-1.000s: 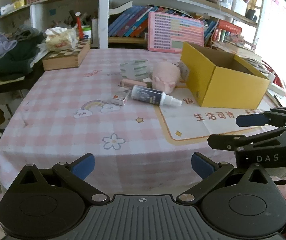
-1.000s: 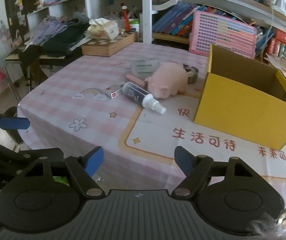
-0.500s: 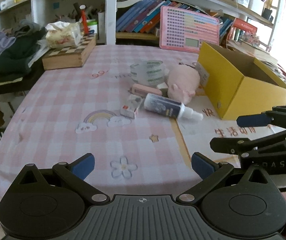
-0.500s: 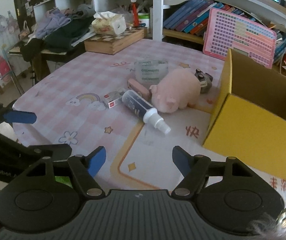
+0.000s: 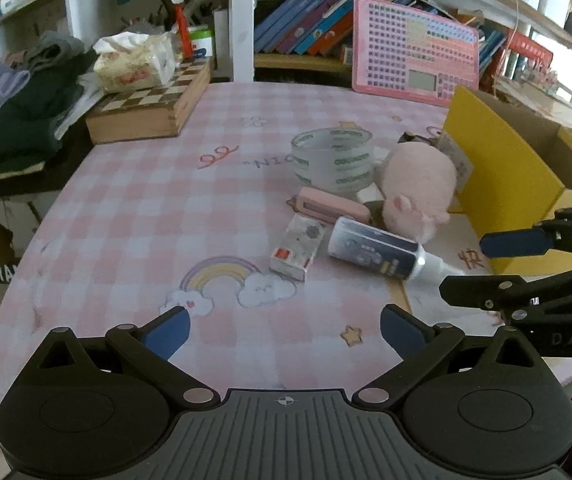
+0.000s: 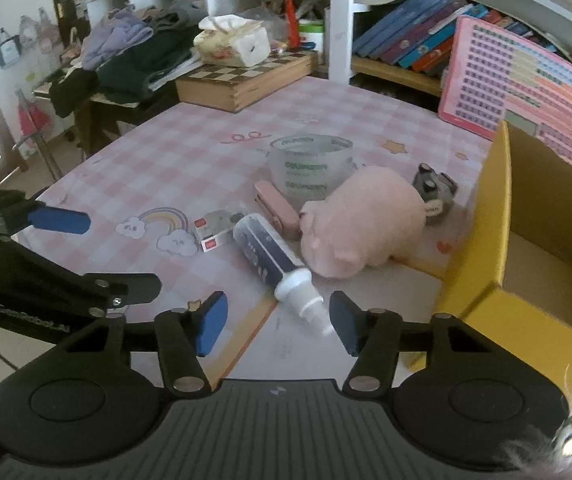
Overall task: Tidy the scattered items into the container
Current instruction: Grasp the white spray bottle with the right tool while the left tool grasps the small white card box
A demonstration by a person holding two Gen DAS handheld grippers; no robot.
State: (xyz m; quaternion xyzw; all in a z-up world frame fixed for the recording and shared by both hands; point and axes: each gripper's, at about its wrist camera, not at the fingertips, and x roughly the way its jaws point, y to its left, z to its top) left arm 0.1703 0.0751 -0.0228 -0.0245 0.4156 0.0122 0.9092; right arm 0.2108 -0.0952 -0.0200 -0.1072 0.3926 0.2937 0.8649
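yellow box (image 6: 482,272): cut off right; grey toy (image 6: 434,194): half hidden, unidentifiable

Yellow box (image 6: 482,280); pink pig plush (image 6: 362,226); pink-white checked tablecloth (image 5: 158,208) (rainbow print); blue-padded tongs (image 6: 278,322).

The left gripper (image 5: 284,330) gapes empty while the right gripper (image 6: 278,328), fingers just narrowing, grips nothing.

Both wrist cams near table edge, tilted down toward 12 o'clock; both share spray bottle (image 5: 382,254) (image 6: 272,256), box (image 5: 502,176) (image 6: 482,272).
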